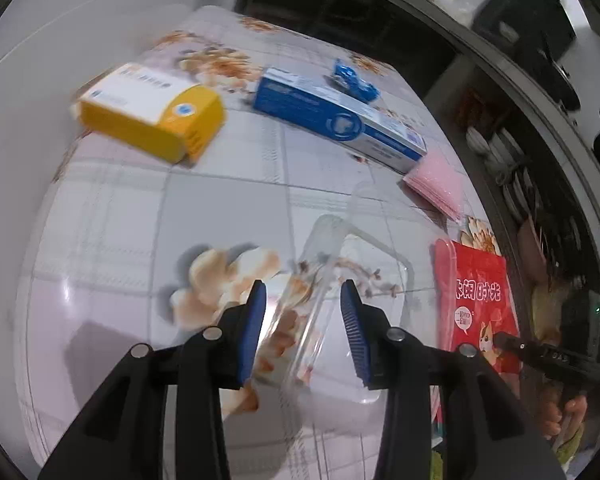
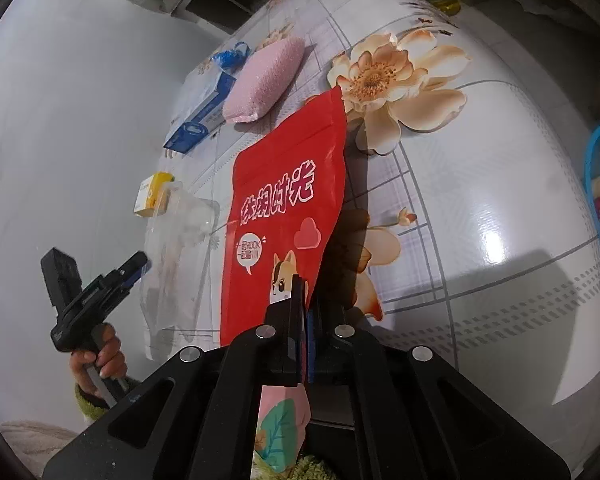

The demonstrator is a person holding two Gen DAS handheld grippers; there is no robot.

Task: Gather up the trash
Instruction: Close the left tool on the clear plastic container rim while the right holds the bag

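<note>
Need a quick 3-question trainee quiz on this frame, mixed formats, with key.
1. True or false: the right gripper is shut on the red printed snack pouch.
2. What lies between the left gripper's blue pads?
A. yellow cardboard box
B. clear plastic tray
C. pink sponge pad
3. Fill in: the long box beside the yellow one is mostly ____.

Key: 1 true; 2 B; 3 blue.
</note>
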